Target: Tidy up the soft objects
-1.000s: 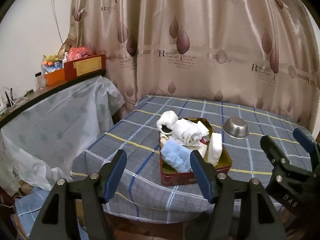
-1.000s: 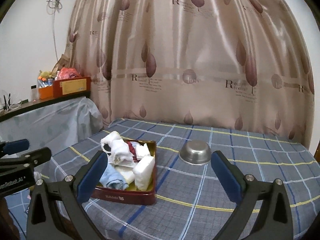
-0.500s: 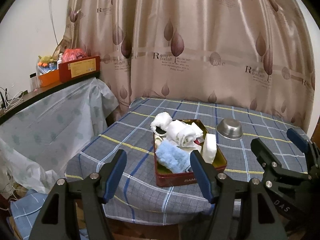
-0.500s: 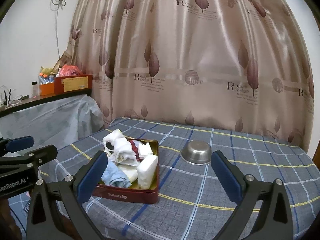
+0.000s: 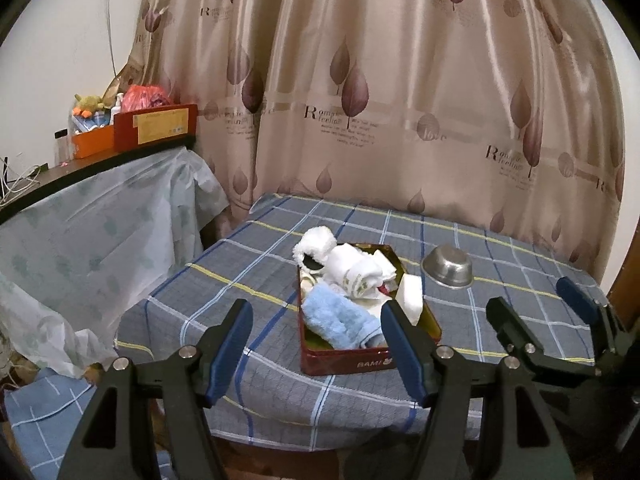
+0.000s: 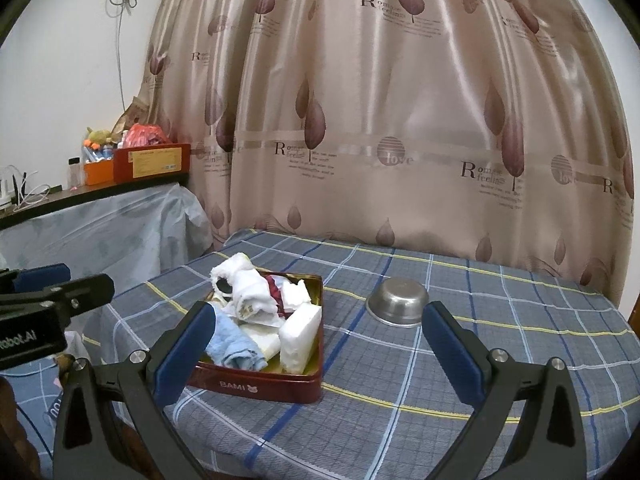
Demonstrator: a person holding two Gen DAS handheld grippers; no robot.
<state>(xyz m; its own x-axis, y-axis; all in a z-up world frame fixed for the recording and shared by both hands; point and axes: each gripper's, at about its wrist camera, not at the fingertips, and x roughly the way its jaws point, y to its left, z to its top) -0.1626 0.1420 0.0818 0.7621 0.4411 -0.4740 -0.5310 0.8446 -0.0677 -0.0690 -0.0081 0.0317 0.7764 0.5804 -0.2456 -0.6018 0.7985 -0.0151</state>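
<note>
Work on the task looked barely begun, if begun at all. Your left tool (image 5: 316,344) hung wide open and empty, back from the near edge of the surface (image 5: 248,272), and your right tool (image 6: 316,354) was just as wide open with nothing between its fingers. Neither one touched anything.

All the soft things you could see were heaped in the tin (image 6: 260,386), which stood on the checked cloth toward the near left part of the surface. A blue towel (image 5: 340,322) lay at the near end, rolled loosely. A white sponge (image 6: 302,338) leaned upright against the tin's right wall. Behind them a white rolled cloth (image 5: 354,270) sat on top of the pile, and a fluffy white piece (image 5: 314,245) hung over the far left corner of the rim. Something dark red showed between them, too buried for you to name.

A steel bowl (image 6: 396,302) stood apart from the tin, to its right and farther back, and its inside was hidden from you.

Nothing lay sorted on the cloth, so I judged that the whole sorting remained: whether the pile was to be emptied or tidied in place, you could not have told from this.
</note>
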